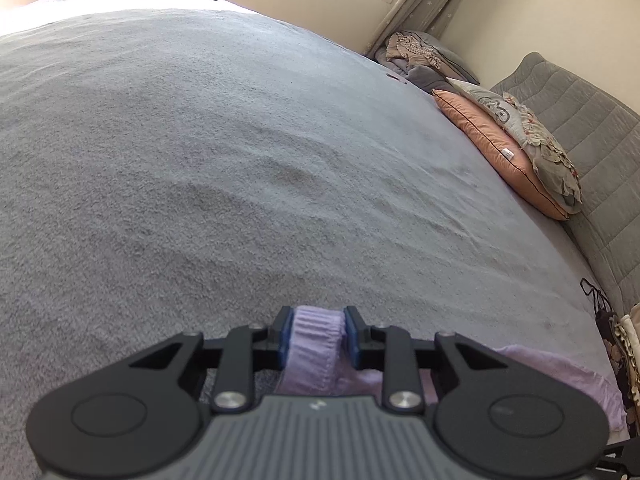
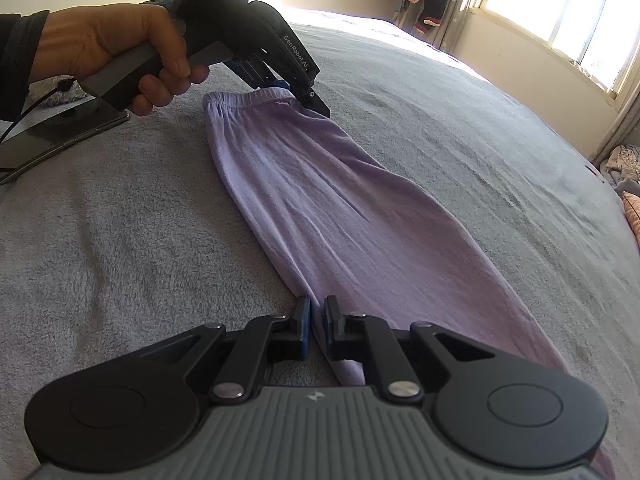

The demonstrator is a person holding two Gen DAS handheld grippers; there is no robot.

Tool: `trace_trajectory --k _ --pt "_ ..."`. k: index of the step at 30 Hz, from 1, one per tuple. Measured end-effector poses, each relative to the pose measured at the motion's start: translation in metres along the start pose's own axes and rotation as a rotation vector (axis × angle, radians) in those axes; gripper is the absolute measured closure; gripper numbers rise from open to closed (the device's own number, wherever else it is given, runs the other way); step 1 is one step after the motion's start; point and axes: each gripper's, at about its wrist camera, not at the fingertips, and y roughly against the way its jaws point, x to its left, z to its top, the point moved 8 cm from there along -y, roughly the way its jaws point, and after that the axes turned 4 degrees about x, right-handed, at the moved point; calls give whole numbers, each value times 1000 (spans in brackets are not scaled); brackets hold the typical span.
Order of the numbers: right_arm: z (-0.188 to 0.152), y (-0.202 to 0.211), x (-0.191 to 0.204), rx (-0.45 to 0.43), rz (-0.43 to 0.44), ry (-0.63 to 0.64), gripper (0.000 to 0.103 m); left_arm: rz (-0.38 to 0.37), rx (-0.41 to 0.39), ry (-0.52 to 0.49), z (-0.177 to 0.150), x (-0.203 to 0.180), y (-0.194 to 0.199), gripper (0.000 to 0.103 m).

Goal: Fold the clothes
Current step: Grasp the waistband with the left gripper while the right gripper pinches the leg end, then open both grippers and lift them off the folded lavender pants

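Long lilac knit trousers with a gathered elastic waistband (image 2: 344, 216) lie stretched lengthwise on a grey fleece bedspread (image 2: 120, 248), apparently already doubled leg over leg. In the right wrist view they run from the waistband at 11 o'clock to the leg end at 6 o'clock.

The left gripper (image 1: 318, 338) pinches the bunched waistband between its blue pads. The right gripper (image 2: 317, 322) is pressed almost together on a thin edge of the leg end. A hand (image 2: 120, 52) grips the left tool's handle.

Judged from this layout, the lengthwise fold is done. The crosswise folds, bringing one end toward the other, are still to come, and no stack of finished garments is visible.

The bedspread is soft, lightly rumpled and otherwise bare around the trousers. In the left wrist view a peach satin pillow (image 1: 492, 152) and a grey patterned cushion (image 1: 536, 148) lean on a grey quilted headboard (image 1: 588, 140) at 3 o'clock. A sunlit window (image 2: 568, 12) with a curtain sits at 1 o'clock in the right wrist view.
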Motion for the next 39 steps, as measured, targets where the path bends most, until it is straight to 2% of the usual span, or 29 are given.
trace_trajectory --k 6,8,10,14,20,25,27,30,32,34,39 --pt "0 0 -1 -5 -12 -2 92 39 -75 13 9 -2 8 76" --pt "0 -1 -2 -7 -20 -5 87 71 -75 -10 9 -4 5 76" --pt "-1 0 -3 -7 -27 -10 83 131 -40 -62 2 -6 -5 76" --pt "-1 1 -6 -6 -27 -25 78 154 -57 -62 4 -8 -4 76" --pt "3 12 -22 -25 29 -129 72 164 -97 -20 9 0 4 76" --pt "3 27 -35 -34 158 -238 58 156 -109 56 14 10 11 73" --pt "3 32 -38 -49 186 -250 57 170 -121 91 17 19 16 74" --pt "3 35 -54 -64 120 -288 57 150 -128 155 18 28 26 74" --pt "0 33 -70 -58 63 -335 57 133 -125 141 17 20 32 74" --pt "-4 31 -85 -44 23 -385 58 138 -125 86 15 4 37 74" --pt "-10 21 -109 -27 -59 -429 60 56 -116 -21 3 -42 42 73"
